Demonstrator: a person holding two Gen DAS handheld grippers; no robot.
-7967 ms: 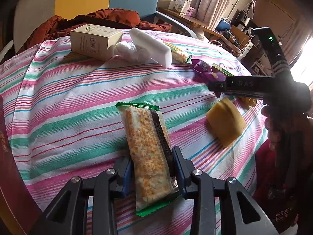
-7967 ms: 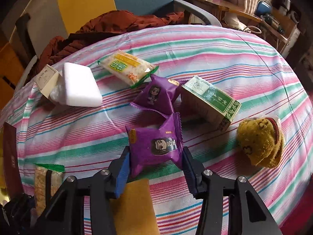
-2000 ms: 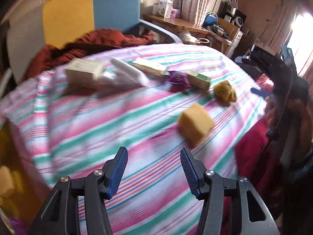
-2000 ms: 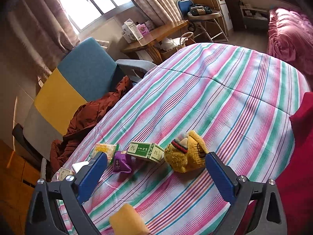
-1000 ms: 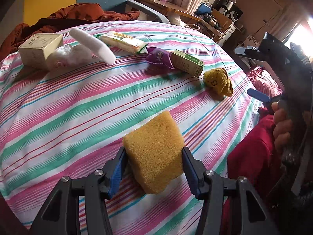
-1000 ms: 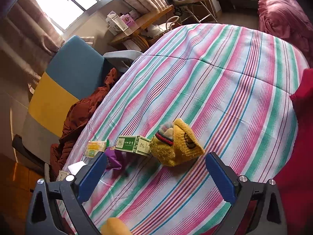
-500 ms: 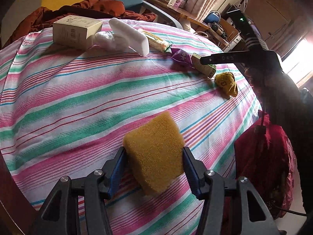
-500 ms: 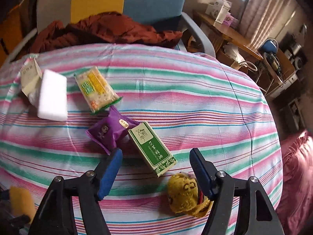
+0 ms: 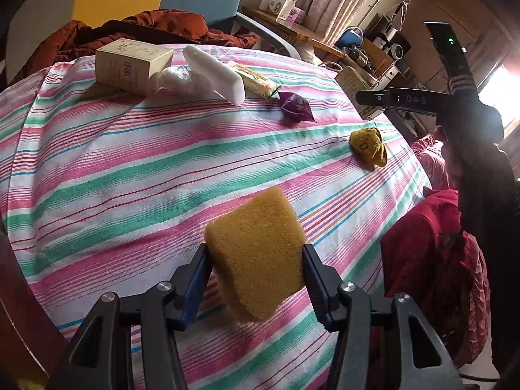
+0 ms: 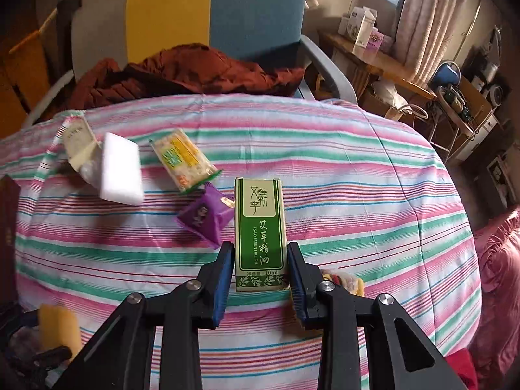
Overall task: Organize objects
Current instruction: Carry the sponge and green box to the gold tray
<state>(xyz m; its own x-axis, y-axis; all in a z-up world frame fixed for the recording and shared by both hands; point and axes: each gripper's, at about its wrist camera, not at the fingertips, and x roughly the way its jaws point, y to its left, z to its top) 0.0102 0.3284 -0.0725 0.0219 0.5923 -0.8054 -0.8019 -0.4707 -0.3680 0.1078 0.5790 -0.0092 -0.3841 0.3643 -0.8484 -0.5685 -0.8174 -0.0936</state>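
Note:
My left gripper (image 9: pixel 255 276) is shut on a yellow sponge (image 9: pixel 256 253) and holds it above the near edge of the striped table (image 9: pixel 113 169). My right gripper (image 10: pixel 260 269) is shut on a green essential-oil box (image 10: pixel 260 234), lifted above the cloth. The right gripper also shows in the left wrist view (image 9: pixel 406 100), with the box (image 9: pixel 352 81) partly hidden behind it. On the table lie a purple snack packet (image 10: pixel 204 214), a cracker packet (image 10: pixel 183 159), a white foam block (image 10: pixel 120 170), a beige box (image 9: pixel 133 65) and a yellow knitted toy (image 9: pixel 369 146).
A blue and yellow chair (image 10: pixel 227 16) with a brown jacket (image 10: pixel 195 71) stands behind the table. A wooden desk with cartons (image 10: pixel 367 48) is at the back right. A red cloth (image 9: pixel 432 243) hangs off the table's right side.
My right gripper has closed on the green box and lifted it off the table. My left gripper holds the sponge a little higher than before.

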